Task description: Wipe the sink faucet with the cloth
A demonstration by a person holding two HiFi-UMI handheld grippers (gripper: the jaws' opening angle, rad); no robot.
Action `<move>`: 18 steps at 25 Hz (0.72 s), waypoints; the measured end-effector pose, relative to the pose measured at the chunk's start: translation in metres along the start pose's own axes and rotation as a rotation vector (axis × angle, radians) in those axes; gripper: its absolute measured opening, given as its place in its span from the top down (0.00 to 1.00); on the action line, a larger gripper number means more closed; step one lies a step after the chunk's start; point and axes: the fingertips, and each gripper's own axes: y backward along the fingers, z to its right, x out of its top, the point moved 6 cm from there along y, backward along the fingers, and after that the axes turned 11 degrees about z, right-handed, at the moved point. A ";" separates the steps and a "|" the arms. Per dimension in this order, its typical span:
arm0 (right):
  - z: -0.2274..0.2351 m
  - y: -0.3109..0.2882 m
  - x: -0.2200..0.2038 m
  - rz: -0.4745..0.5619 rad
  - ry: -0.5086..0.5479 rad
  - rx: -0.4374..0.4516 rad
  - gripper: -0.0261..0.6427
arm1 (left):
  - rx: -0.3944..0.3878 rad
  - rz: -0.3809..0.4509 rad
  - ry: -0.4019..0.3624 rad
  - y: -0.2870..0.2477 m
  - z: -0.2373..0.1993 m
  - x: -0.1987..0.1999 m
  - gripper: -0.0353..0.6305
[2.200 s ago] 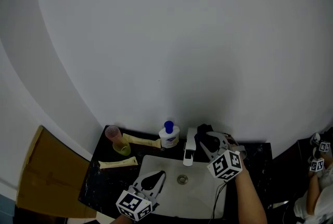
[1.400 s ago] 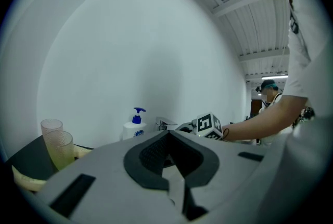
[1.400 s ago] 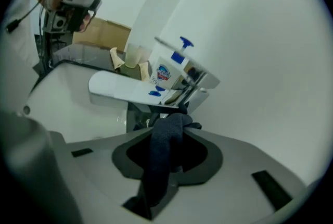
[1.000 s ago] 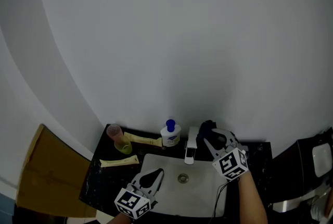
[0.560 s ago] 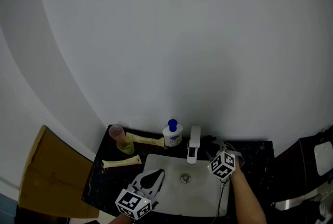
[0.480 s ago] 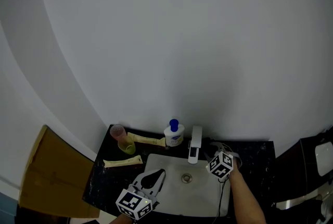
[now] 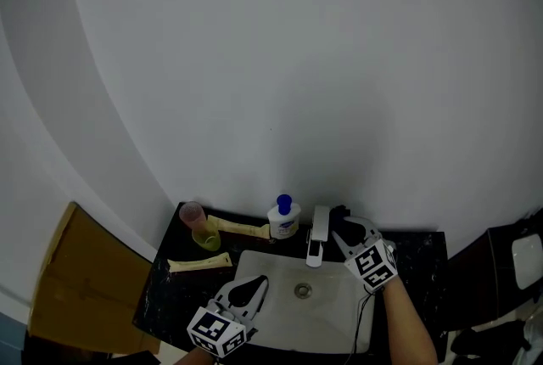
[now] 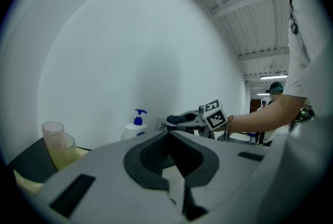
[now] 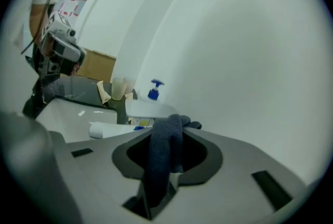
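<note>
The right gripper [image 7: 341,221] sits just beside the white sink faucet [image 7: 316,234], on its right in the head view. Its fingers are clamped on a dark blue-grey cloth [image 9: 162,152], which hangs down btwn them. The cloth's tip is near the faucet top; contact can't be told. The left gripper [image 7: 254,287] is in front of the faucet, over the white sink basin [image 7: 327,329], its fingers pressed together w/ nothing btwn them. A white soap bottle w/ blue pump [image 7: 282,220] stands just left of the faucet, and 2 translucent plastic cups [image 7: 193,216] are farther left.
</note>
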 end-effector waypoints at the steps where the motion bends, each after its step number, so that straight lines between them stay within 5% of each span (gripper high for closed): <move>1: 0.004 0.005 0.012 0.025 0.023 -0.007 0.79 | -0.005 0.002 0.001 -0.001 0.002 0.000 0.95; 4: 0.011 0.015 0.018 0.003 0.093 -0.024 0.79 | -0.021 0.008 0.003 -0.006 0.007 0.000 0.95; 10: -0.005 0.014 -0.054 -0.248 0.165 0.000 0.79 | -0.033 0.001 0.006 -0.012 0.009 0.000 0.95; 18: -0.049 -0.017 -0.093 -0.306 0.084 0.118 0.79 | -0.040 -0.014 0.009 -0.016 0.012 -0.003 0.95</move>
